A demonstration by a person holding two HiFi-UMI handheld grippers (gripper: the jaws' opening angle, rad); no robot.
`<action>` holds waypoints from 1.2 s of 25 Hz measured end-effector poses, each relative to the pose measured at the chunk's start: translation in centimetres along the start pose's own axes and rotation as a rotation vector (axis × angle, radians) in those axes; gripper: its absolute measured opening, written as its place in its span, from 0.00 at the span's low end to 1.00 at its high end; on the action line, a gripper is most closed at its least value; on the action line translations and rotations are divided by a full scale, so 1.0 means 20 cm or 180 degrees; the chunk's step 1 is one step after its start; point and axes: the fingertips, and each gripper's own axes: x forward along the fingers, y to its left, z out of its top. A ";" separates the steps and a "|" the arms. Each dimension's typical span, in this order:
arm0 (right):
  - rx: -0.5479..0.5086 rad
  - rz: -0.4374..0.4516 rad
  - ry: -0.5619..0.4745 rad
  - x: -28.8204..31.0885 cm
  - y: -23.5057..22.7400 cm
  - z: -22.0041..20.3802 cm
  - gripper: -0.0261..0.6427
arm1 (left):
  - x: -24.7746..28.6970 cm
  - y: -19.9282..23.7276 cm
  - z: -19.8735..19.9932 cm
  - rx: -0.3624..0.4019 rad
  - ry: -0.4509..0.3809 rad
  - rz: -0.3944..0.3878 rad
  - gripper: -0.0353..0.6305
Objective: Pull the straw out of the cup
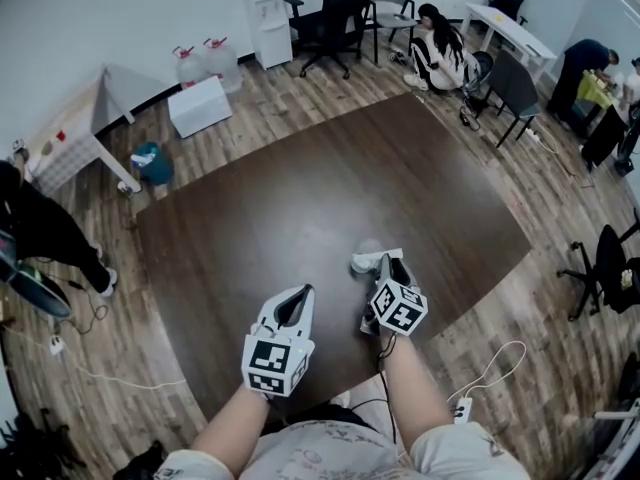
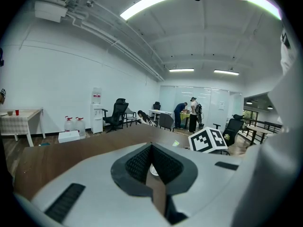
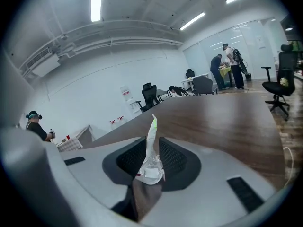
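A small clear cup point(image 3: 151, 170) stands on the dark brown table point(image 1: 300, 188). A white straw point(image 3: 152, 134) with a green tip rises from it. In the right gripper view the cup and straw sit between the two mesh pads of my right gripper point(image 3: 152, 148), which is open, and the pads show no press on them. From the head view the cup point(image 1: 367, 255) is just at the tips of my right gripper point(image 1: 390, 261). My left gripper point(image 1: 300, 293) hovers to the left, nearer the front edge, and is shut with nothing in it point(image 2: 152, 155).
The table's near edge lies just below the grippers. Office chairs point(image 1: 335, 13), water jugs point(image 1: 205, 63), a white box point(image 1: 200, 106) and a small table point(image 1: 70, 133) stand on the wood floor. People point(image 1: 440, 48) work at the far side. A cable and power strip point(image 1: 465, 406) lie at the right.
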 end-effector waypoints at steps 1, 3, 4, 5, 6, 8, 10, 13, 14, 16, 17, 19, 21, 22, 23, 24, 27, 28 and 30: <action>-0.0026 0.0006 -0.0011 0.01 0.02 0.00 0.17 | 0.00 0.02 0.00 -0.0007 0.0014 0.0001 0.05; -0.0066 0.0029 -0.0049 0.02 0.04 0.01 0.13 | 0.00 0.04 -0.01 -0.0023 0.0031 -0.0005 0.05; -0.0072 0.0042 -0.0071 0.02 0.05 0.01 0.13 | 0.00 0.04 -0.01 -0.0027 0.0033 -0.0009 0.05; -0.0069 0.0056 -0.0091 0.03 0.06 0.01 0.13 | -0.01 0.04 -0.01 -0.0028 0.0034 -0.0011 0.05; -0.0061 0.0072 -0.0105 0.03 0.06 0.02 0.13 | -0.01 0.04 -0.01 -0.0030 0.0035 -0.0010 0.05; -0.0058 0.0107 -0.0120 0.03 0.08 0.03 0.12 | -0.01 0.05 0.00 -0.0045 0.0036 -0.0006 0.05; -0.0078 0.0167 -0.0142 0.01 0.12 0.05 0.12 | -0.02 0.06 0.01 -0.0057 0.0035 0.0011 0.05; -0.0154 0.0262 -0.0234 -0.05 0.18 0.11 0.12 | -0.04 0.06 0.02 -0.0067 0.0020 0.0041 0.05; -0.0198 0.0282 -0.0269 -0.07 0.20 0.13 0.12 | -0.04 0.06 0.02 -0.0074 0.0014 0.0046 0.05; -0.0331 0.0313 -0.0325 -0.11 0.24 0.17 0.12 | -0.05 0.05 0.03 -0.0088 -0.0002 0.0047 0.05; -0.0425 0.0326 -0.0350 -0.13 0.26 0.19 0.12 | -0.06 0.05 0.04 -0.0094 -0.0013 0.0044 0.05; -0.0625 0.0346 -0.0421 -0.18 0.31 0.23 0.12 | -0.07 0.04 0.05 -0.0105 -0.0039 0.0030 0.05; -0.0772 0.0354 -0.0488 -0.24 0.34 0.27 0.12 | -0.09 0.02 0.07 -0.0102 -0.0073 0.0014 0.05; -0.0820 0.0359 -0.0507 -0.28 0.35 0.28 0.12 | -0.10 0.01 0.08 -0.0092 -0.0093 0.0008 0.05; -0.0862 0.0368 -0.0518 -0.31 0.36 0.30 0.12 | -0.11 -0.01 0.10 -0.0080 -0.0114 0.0003 0.05; -0.0902 0.0382 -0.0526 -0.35 0.38 0.32 0.12 | -0.12 -0.02 0.12 -0.0071 -0.0136 -0.0002 0.05; -0.1051 0.0403 -0.0582 -0.48 0.44 0.37 0.11 | -0.15 -0.05 0.17 -0.0046 -0.0206 -0.0027 0.05; -0.1091 0.0414 -0.0605 -0.52 0.45 0.38 0.11 | -0.16 -0.07 0.18 -0.0037 -0.0230 -0.0036 0.05; -0.1124 0.0450 -0.0641 -0.62 0.48 0.41 0.11 | -0.17 -0.12 0.21 -0.0009 -0.0278 -0.0046 0.05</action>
